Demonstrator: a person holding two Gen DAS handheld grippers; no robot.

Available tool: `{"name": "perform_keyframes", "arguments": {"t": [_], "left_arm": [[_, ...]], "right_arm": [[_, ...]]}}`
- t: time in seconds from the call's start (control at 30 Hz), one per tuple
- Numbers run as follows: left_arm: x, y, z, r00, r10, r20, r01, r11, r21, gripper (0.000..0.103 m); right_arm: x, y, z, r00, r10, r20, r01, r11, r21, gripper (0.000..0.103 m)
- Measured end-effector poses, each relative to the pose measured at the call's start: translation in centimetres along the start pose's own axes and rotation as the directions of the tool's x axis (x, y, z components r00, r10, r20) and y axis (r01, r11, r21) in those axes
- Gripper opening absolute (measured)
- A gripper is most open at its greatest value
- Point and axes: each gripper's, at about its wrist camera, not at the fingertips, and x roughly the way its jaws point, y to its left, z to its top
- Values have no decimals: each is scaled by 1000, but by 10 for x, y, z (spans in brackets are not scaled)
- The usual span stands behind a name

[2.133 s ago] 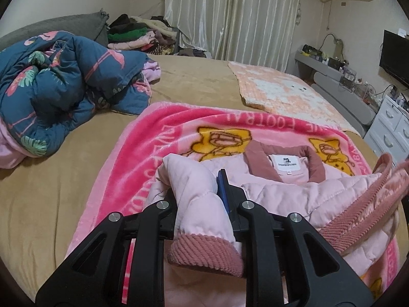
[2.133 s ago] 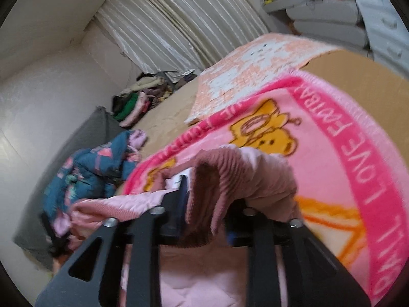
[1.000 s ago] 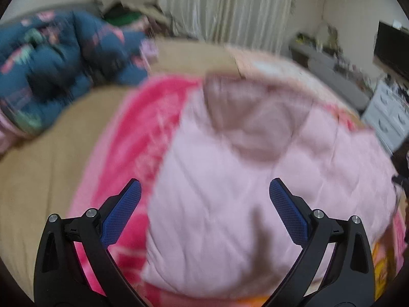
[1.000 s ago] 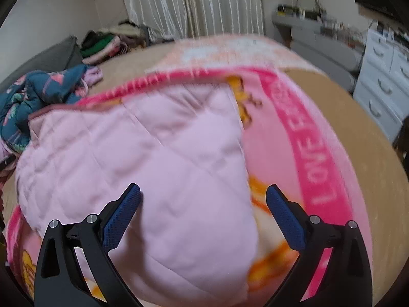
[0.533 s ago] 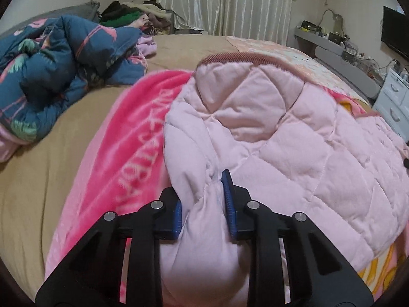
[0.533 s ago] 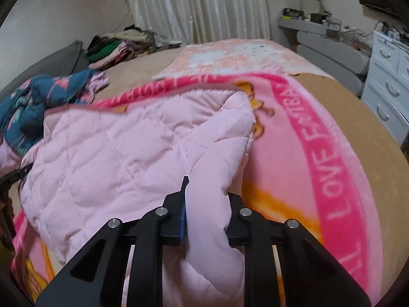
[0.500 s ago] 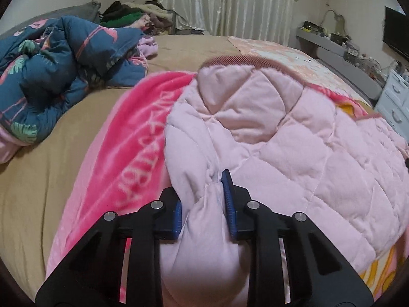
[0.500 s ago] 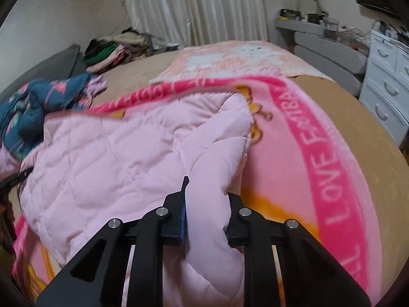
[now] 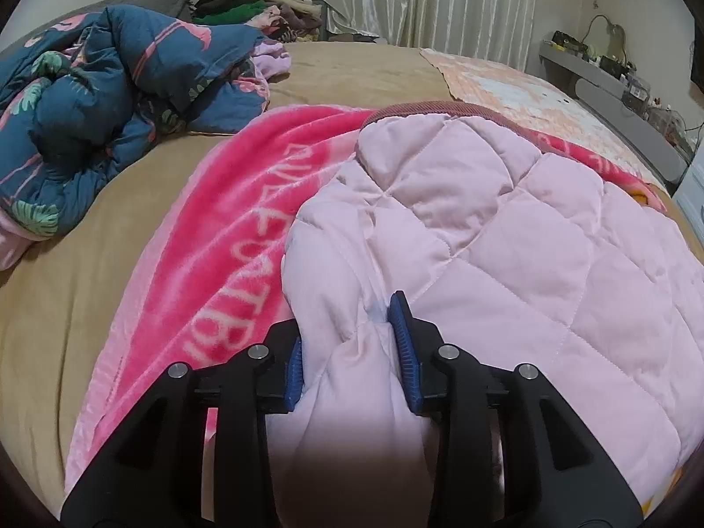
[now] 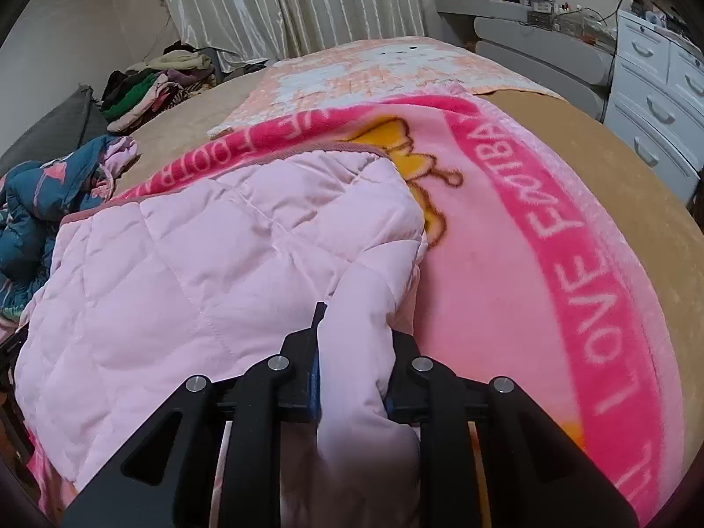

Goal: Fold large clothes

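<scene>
— Quilted pink, that jacket (image 9: 506,237) — where is it lying?

— Flat on the pink blanket (image 9: 229,237), which covers the tan bed (image 9: 79,264). Its ribbed hem or collar band runs along the far edge; I can't tell which.

— And the grips?

— The left gripper (image 9: 352,343) has a bunched fold of the near left edge between its blue pads, which press on it, though the jaws are easing open a little. The right gripper (image 10: 352,352) is nearly closed, pinching a thick fold at the near right corner (image 10: 352,317) of the jacket.

— So what's the step?

— My guess is carrying the near edge over toward the far band, to halve the jacket. To do it well, lift both folds together and level, so the padding doesn't twist — and keep the two hands apart enough that the edge stays taut.

— Any risk?

— The stuffing is bulky and slippery-looking; a slack left grip could let the fold slide out. The blanket might also get caught in a pinch, so check only jacket is held.

— Around it?

— A blue duvet (image 9: 101,101) heaped well to the left, a clothes pile (image 10: 149,83) by the curtains, white drawers (image 10: 660,83) on the right.
</scene>
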Motion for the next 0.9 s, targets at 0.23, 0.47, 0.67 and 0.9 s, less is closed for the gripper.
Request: {"name": "perform_keyframes", "arguments": {"t": [0.23, 0.47, 0.67, 0.9], "left_arm": [[-10, 3, 0, 1000, 5, -2, -5, 1000, -12, 35], [-33, 11, 0, 1000, -6, 14, 7, 1000, -29, 48], [-63, 8, -3, 999, -11, 46, 12, 1000, -19, 81], [-103, 0, -13, 996, -2, 93, 1, 1000, 2, 94]], "right_arm": [[-6, -9, -7, 1000, 0, -13, 0, 999, 53, 32], [-35, -20, -18, 1000, -6, -4, 7, 993, 115, 71], [-82, -18, -29, 997, 13, 73, -20, 996, 92, 94], [-137, -8, -40, 985, 53, 164, -62, 997, 51, 99]]}}
